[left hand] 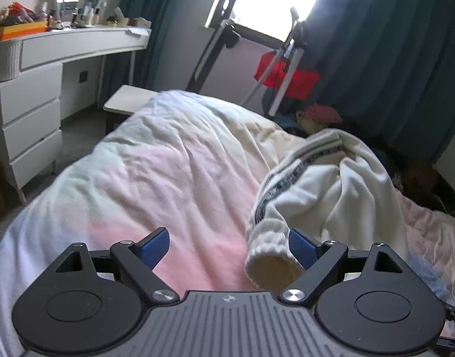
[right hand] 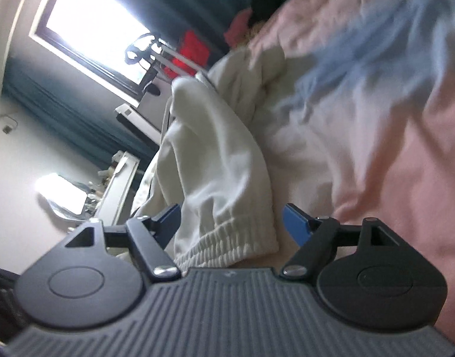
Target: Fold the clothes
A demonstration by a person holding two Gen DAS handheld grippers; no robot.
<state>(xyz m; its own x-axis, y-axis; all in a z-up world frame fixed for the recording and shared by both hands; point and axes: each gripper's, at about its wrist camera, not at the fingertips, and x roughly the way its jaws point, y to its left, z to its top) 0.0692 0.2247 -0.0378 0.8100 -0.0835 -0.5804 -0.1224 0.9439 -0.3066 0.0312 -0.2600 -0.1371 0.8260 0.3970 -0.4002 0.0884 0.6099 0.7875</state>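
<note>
A cream sweatshirt [left hand: 331, 187] with a dark striped band lies crumpled on the right side of the bed. One ribbed cuff [left hand: 269, 253] points toward my left gripper [left hand: 229, 248], which stands open; the cuff rests against the inner side of its right blue pad [left hand: 302, 248]. In the right wrist view, tilted sideways, a white ribbed hem of the same garment [right hand: 227, 247] lies between the wide-apart blue pads of my right gripper [right hand: 232, 223], which is open. The cloth's far end bunches up toward the window.
The pink and white duvet [left hand: 168, 172] covers the bed. A white dresser [left hand: 28, 113] with bottles stands at the left, a small white table [left hand: 126, 101] beyond the bed. A metal stand with a red item [left hand: 287, 74] and dark curtains [left hand: 391, 59] lie behind.
</note>
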